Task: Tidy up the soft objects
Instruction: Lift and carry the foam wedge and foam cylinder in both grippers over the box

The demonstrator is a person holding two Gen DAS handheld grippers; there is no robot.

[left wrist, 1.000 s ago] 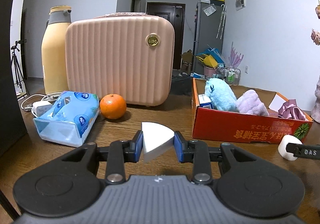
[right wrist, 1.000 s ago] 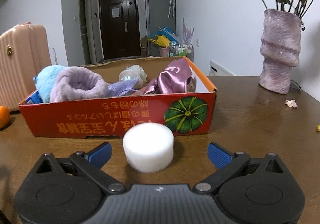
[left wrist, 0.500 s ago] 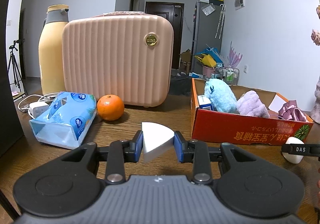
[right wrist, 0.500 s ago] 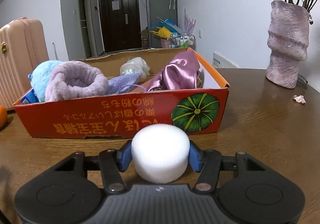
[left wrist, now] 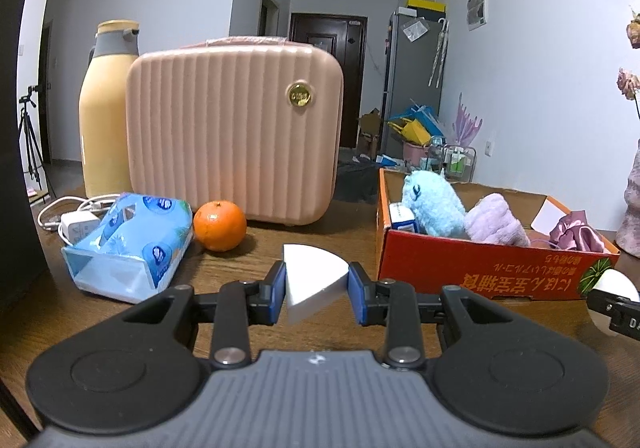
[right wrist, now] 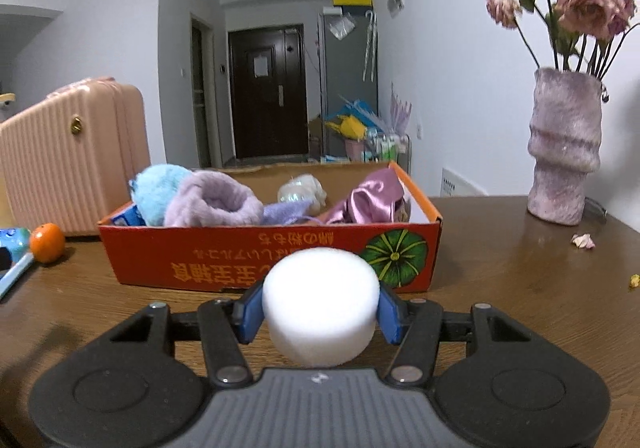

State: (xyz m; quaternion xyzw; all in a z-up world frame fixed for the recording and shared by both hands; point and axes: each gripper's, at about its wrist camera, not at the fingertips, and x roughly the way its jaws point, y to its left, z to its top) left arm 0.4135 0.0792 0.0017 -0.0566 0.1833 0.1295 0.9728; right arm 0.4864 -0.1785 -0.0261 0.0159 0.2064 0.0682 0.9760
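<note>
**Both grippers hold white foam pieces in front of the red box**

The left gripper (left wrist: 316, 290) is clenched on a white foam wedge (left wrist: 312, 280), a quarter-round piece pinched between its blue pads, held above the wooden table (left wrist: 320, 244) to the left of the red cardboard box (left wrist: 480, 268). The right gripper (right wrist: 320, 312) has just closed its jaws and now grasps a white foam cylinder (right wrist: 320, 308), its pads pressing on both sides; the cylinder sits just in front of the box's printed front wall, near the green pumpkin picture. In the left wrist view that same cylinder shows at the box's right front corner.

Inside the box lie a light blue plush toy (right wrist: 158, 188), a lilac fluffy piece (right wrist: 212, 204) beside it, a pale crinkled bundle (right wrist: 302, 190) toward the back wall, and a pink satin cloth (right wrist: 372, 200) at the right end. A small blue and white carton (left wrist: 402, 216) stands in the box's left corner.

Left of the box, an orange (left wrist: 220, 226) rests on the table, with a blue tissue pack (left wrist: 128, 244) further left and a white charger with its cable (left wrist: 76, 222) beyond that. Behind the orange stands a pink ribbed case (left wrist: 236, 136), and a yellow thermos (left wrist: 106, 112) behind the case's left side. To the right of the box stands a purple vase (right wrist: 566, 148) with dried roses, and a fallen petal (right wrist: 583, 240) near it.
</note>
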